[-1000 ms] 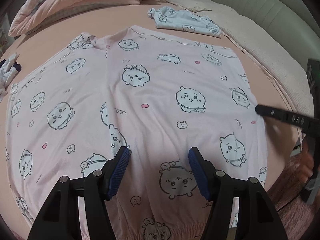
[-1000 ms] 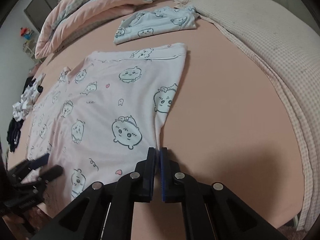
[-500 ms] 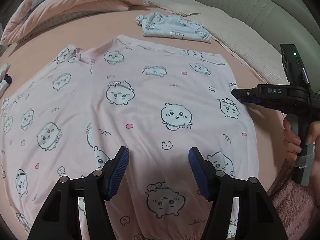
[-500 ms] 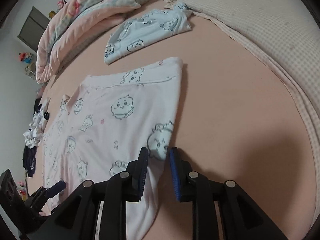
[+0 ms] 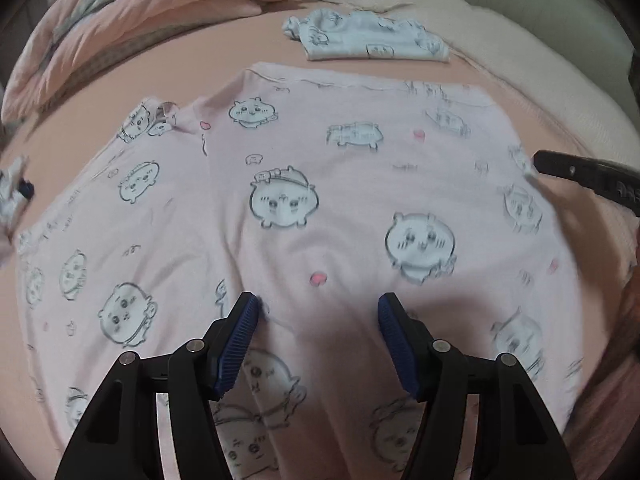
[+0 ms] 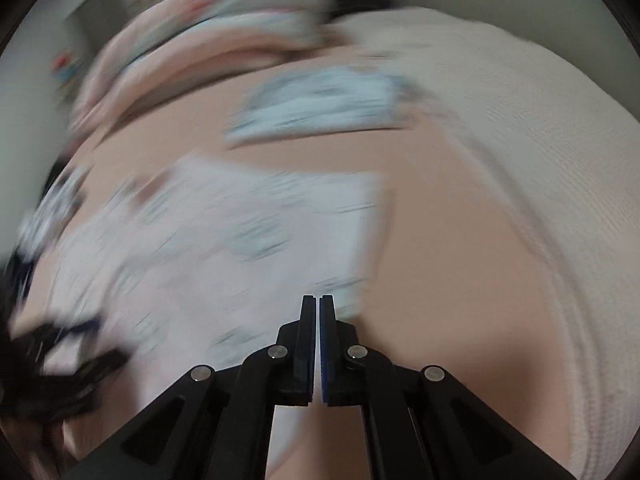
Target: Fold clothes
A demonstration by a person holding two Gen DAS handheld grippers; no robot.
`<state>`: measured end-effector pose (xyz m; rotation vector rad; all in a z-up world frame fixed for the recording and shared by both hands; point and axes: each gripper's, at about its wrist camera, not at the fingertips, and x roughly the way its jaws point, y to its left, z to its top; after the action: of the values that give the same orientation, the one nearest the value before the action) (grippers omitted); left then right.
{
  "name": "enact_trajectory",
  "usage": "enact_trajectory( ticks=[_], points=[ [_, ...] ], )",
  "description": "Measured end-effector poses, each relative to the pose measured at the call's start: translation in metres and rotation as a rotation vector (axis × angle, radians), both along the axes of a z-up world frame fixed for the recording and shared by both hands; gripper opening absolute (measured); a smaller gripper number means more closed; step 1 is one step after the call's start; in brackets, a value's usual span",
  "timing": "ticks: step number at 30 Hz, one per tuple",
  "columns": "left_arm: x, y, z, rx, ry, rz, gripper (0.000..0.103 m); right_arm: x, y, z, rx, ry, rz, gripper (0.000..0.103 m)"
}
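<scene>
A pink garment (image 5: 340,208) printed with cartoon animals lies spread flat on the peach bed sheet (image 5: 248,52). My left gripper (image 5: 318,312) hovers open over its near middle, with nothing between the blue pads. In the left wrist view my right gripper (image 5: 538,160) reaches in from the right, its tip at the garment's right edge. The right wrist view is blurred by motion. There my right gripper (image 6: 319,300) has its jaws shut at that right edge of the pink garment (image 6: 240,232), seemingly pinching it.
A folded light blue garment (image 5: 368,40) lies beyond the pink one. A pink quilt (image 5: 140,20) is heaped at the back left. A beige checked blanket (image 6: 520,140) runs along the right. Small dark and white clothes (image 5: 12,196) sit at the left edge.
My right gripper opened around the garment's right edge, then shut again, and its view is now blurred. My left gripper stayed open and drifted slightly over the garment.
</scene>
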<state>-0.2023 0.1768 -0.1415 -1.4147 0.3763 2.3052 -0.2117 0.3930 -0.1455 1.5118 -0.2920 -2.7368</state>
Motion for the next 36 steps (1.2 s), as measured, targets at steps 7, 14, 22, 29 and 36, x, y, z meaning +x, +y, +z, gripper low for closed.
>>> enact_trajectory(
  ticks=[7,14,22,29,36],
  points=[
    [0.028,-0.039,0.01,-0.004,-0.01,0.024,0.06,0.007,-0.018,-0.012,0.245,-0.068,-0.01,0.006],
    [0.056,-0.004,0.001,-0.091,-0.009,-0.082,0.062,0.052,-0.086,-0.01,0.029,-0.098,0.223,0.008],
    [0.077,-0.044,0.025,0.003,-0.067,-0.021,0.062,0.1,-0.093,0.006,0.166,-0.074,0.137,0.008],
    [0.091,-0.052,0.009,-0.014,-0.135,0.036,0.062,0.1,-0.165,-0.017,0.064,-0.117,0.233,0.008],
    [0.106,-0.112,0.03,0.025,-0.086,0.133,0.062,0.118,-0.164,-0.016,0.125,-0.197,0.19,0.009]
  ],
)
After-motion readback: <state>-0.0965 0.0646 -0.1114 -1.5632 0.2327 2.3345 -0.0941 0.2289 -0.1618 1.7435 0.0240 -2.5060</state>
